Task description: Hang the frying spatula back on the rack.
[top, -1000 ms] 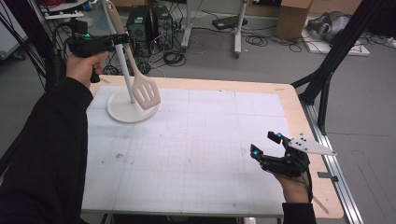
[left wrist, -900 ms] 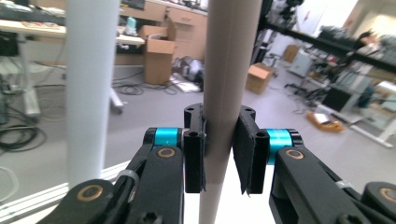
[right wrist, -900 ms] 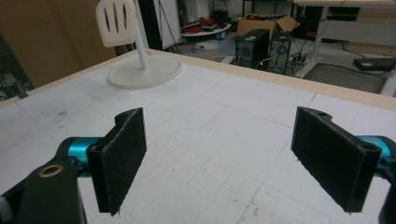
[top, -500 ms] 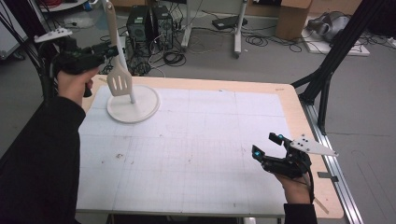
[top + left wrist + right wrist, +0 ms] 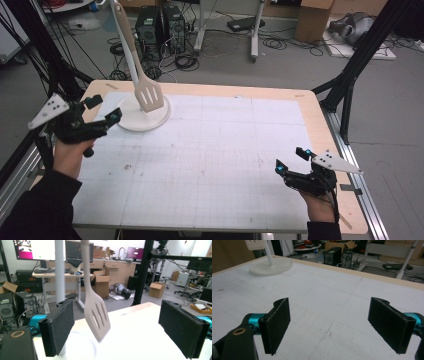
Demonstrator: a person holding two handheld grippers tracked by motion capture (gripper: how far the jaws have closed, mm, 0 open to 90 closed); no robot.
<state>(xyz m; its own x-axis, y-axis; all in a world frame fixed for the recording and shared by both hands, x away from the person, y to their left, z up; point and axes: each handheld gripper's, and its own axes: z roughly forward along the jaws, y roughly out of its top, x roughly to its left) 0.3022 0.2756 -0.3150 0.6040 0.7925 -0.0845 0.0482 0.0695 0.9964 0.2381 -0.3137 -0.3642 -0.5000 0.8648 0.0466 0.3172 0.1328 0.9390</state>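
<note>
Left gripper [image 5: 102, 111] at worktop's [image 5: 225, 160] far-left edge, fingers [image 5: 58, 328] spread, nothing between them, aimed at cream slotted plastic spatula [image 5: 150, 97]. Spatula hangs tilted from white pole stand w/ round base [image 5: 155, 120], blade just above base; hook point out of frame, can't tell how secure. Risk: spatula looks free to swing, so a nudge from a finger could knock it off or tip stand. Right gripper [image 5: 290, 160] near-right, well apart, fingers spread wide, empty; low over worktop, could scrape it.
</note>
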